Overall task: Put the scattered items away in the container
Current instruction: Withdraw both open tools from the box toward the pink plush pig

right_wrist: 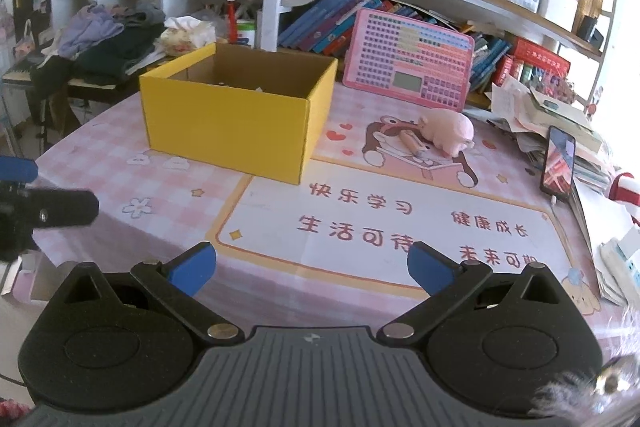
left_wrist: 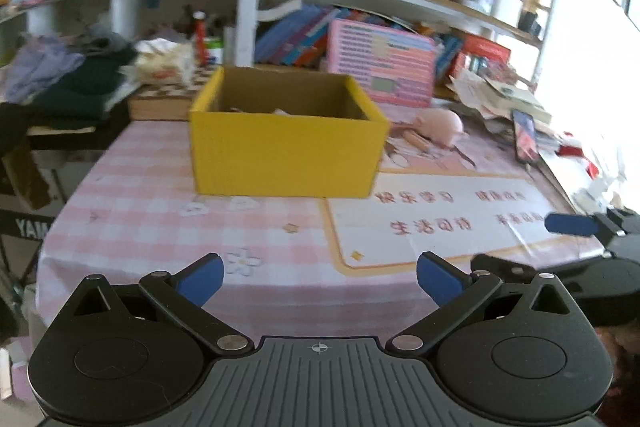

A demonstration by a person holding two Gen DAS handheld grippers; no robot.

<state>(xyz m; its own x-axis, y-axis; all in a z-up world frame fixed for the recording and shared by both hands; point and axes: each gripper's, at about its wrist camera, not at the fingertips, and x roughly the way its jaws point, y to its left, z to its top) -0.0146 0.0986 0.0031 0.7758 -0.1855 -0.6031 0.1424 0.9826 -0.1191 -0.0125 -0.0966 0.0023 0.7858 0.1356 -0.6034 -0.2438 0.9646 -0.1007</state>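
Pig [right_wrist: 448, 131] lying, long axis crosswise, snout right; box [right_wrist: 236, 119] upright.

Both black plastic tongs, left [left_wrist: 320, 277] and right [right_wrist: 311, 267], look alike: two round housings, a ribbed grey centre plate with a small crosshair mark, silver pivot screws, angled black link arms, and blue rubbery fingertips [right_wrist: 193, 268].

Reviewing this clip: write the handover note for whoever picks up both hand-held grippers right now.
Left hand-held gripper: open, empty, low over the near table edge.
Right hand-held gripper: open, empty, beside it.
Yellow box stands open at the table's middle, something pale already inside.
Left to do: the pink pig toy and the small wooden item touching it, both on the mat to the right of the box.
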